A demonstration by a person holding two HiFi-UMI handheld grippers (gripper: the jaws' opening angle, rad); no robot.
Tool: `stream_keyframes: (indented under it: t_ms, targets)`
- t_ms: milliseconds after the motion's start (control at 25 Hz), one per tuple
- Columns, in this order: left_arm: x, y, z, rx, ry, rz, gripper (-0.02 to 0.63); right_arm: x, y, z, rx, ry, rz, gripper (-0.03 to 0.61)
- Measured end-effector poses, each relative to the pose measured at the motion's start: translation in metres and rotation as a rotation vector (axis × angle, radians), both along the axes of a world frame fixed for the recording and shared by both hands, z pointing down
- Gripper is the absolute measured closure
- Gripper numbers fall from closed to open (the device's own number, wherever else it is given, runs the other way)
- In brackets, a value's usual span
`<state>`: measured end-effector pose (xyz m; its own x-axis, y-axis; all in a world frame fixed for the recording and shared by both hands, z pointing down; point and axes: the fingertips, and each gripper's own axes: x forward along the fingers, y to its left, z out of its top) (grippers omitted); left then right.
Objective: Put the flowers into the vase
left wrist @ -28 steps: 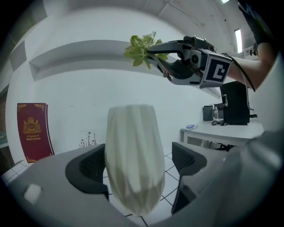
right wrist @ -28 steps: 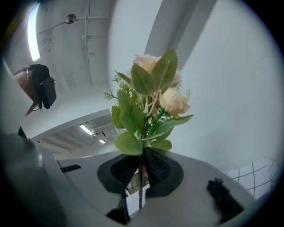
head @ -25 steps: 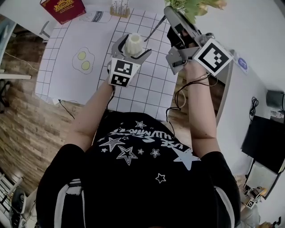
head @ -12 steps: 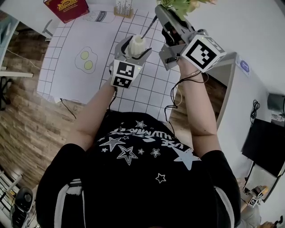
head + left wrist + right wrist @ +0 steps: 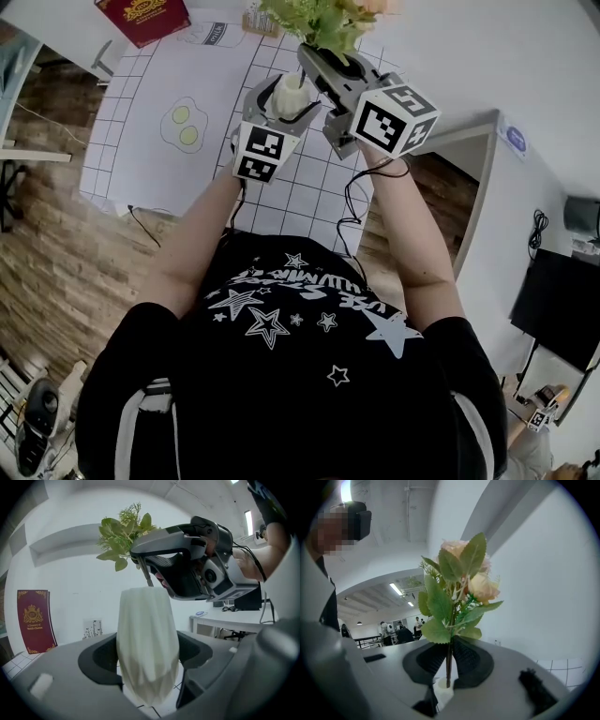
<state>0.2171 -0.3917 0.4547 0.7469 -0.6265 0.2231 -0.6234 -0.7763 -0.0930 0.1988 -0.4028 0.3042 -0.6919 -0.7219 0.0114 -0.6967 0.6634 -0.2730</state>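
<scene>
1. A cream-white faceted vase (image 5: 147, 634) is being gripped by the left gripper (image 5: 148, 660). Its dark fingers (image 5: 96, 658) have just been closing and are now being pressed against the two sides of the vase body. They are therefore being kept fairly wide apart, at the width of the vase.
2. The vase is being held upright, with its tapered base showing below the fingers and its open top rising above them.
3. In the head view, the vase (image 5: 289, 92) is being carried in the left gripper (image 5: 284, 98) over a white sheet printed with a black grid (image 5: 319, 187).
4. A bunch of peach-pink flowers with green leaves (image 5: 461, 583) is being held by the right gripper (image 5: 449, 667). Its black ribbed fingers (image 5: 426, 660) are being kept almost together, pinched on the thin green-brown stem (image 5: 449, 653).
5. The blooms and leaves are being held above the fingers, while a short end of the stem is sticking out below them.
6. In the left gripper view, the stem (image 5: 147, 576) is being seen running from the right gripper (image 5: 140, 558) down to the rim of the vase. Whether its tip is already inside the mouth cannot be told.
7. In the head view, the right gripper (image 5: 314, 58) is being held directly beside and above the vase, with the flowers (image 5: 323, 19) spreading over it.
8. A dark red book with a gold crest (image 5: 141, 14) and a drawing of two fried eggs (image 5: 185, 127) are lying well apart from the vase.
</scene>
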Motion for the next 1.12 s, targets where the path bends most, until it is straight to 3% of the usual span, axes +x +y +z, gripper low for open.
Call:
stream_keyframes:
  t_ms: [240, 440, 1120]
  targets:
    - [0.002, -0.001, 0.0, 0.005, 0.006, 0.005, 0.253, -0.007, 0.011, 0.025, -0.051, 0.076, -0.068, 0.529]
    - [0.001, -0.002, 0.001, 0.006, 0.006, 0.008, 0.253, -0.012, 0.02, 0.052, -0.08, 0.209, -0.112, 0.523]
    - [0.003, -0.001, 0.001, 0.013, -0.001, 0.016, 0.253, -0.017, 0.039, 0.058, -0.039, 0.389, -0.062, 0.422]
